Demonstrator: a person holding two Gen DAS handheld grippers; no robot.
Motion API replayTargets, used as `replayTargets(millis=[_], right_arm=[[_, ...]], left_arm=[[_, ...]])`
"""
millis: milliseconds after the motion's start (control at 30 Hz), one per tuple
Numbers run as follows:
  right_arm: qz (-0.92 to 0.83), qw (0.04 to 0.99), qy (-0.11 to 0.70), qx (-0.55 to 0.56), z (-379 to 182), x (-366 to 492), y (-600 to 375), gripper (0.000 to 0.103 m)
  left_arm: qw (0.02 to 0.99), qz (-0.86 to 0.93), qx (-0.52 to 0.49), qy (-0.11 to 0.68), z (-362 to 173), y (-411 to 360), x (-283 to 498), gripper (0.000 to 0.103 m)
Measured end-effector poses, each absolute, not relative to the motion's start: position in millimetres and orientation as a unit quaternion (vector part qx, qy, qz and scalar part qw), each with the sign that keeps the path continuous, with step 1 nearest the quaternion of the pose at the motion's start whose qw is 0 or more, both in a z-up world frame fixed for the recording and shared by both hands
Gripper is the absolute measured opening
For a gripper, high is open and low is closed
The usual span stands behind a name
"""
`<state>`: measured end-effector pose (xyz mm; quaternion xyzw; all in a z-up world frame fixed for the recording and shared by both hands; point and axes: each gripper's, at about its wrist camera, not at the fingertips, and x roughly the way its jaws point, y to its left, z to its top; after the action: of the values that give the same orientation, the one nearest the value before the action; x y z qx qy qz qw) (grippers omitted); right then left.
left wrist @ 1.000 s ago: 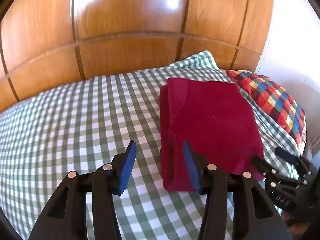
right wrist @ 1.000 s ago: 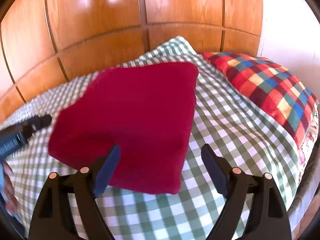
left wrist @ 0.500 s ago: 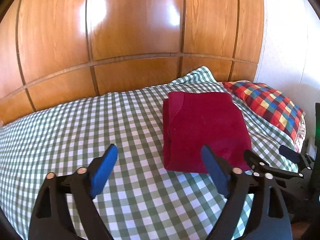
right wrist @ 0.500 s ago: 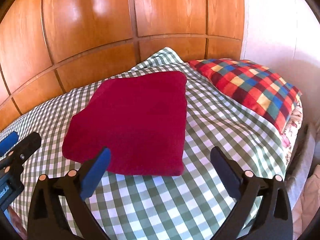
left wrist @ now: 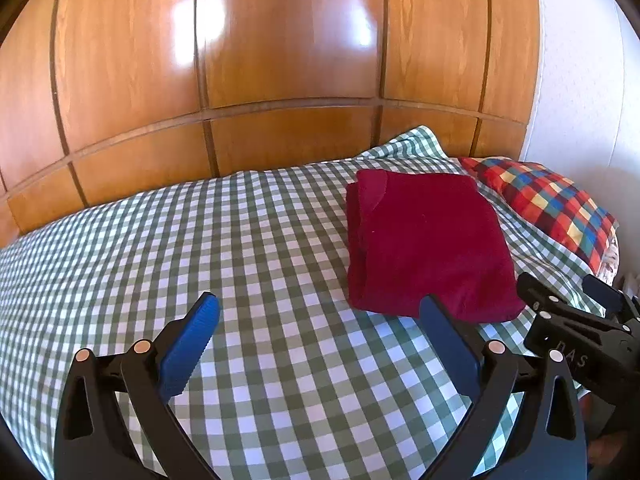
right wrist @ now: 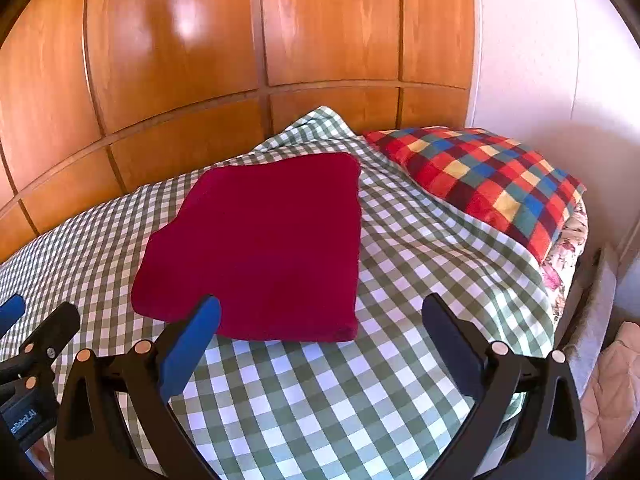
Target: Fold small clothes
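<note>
On checked bedsheet (left wrist: 248, 240), dark-red garment (right wrist: 264, 240) lies folded, approx. rectangular.

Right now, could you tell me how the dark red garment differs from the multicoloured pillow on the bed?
The red garment is one plain colour; the pillow is checked in red, blue, yellow and green. The garment lies folded flat in the middle of the green checked bedspread; the pillow sits plump at the bed's right edge by the wall. Both rest on the bed, untouched.

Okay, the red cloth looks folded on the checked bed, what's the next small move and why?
Probably draw both grippers back and leave it. The red cloth lies as a neat flat rectangle on the checked sheet; the left gripper and right gripper are open with nothing between them.
</note>
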<state>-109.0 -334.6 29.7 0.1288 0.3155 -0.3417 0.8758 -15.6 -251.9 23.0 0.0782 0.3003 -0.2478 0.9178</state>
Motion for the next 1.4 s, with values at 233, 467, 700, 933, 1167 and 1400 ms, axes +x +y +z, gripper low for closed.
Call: replayTargets(millis=[233,467,700,933,1167,1400], right_arm=[[-0.342,0.879,0.306,0.126,36,-110,-327,0.1],[-0.335,0.883,0.306,0.12,35,-110,-319,0.1],[-0.331,0.887,0.299,0.116,39,-110,-313,0.1],[-0.333,0.889,0.293,0.112,43,-112,-313,0.101],[-0.331,0.891,0.291,0.112,44,-112,-313,0.101],[-0.335,0.892,0.282,0.112,49,-114,-312,0.101]], left_arm=[[0.93,-0.232,0.078,0.274,31,-246,-20,0.099],[0.932,-0.228,0.07,0.273,34,-243,-20,0.099],[0.934,-0.225,0.071,0.269,36,-243,-20,0.099],[0.936,-0.224,0.067,0.262,40,-241,-22,0.099],[0.939,-0.223,0.066,0.255,44,-238,-24,0.099],[0.942,-0.223,0.062,0.245,50,-236,-25,0.099]])
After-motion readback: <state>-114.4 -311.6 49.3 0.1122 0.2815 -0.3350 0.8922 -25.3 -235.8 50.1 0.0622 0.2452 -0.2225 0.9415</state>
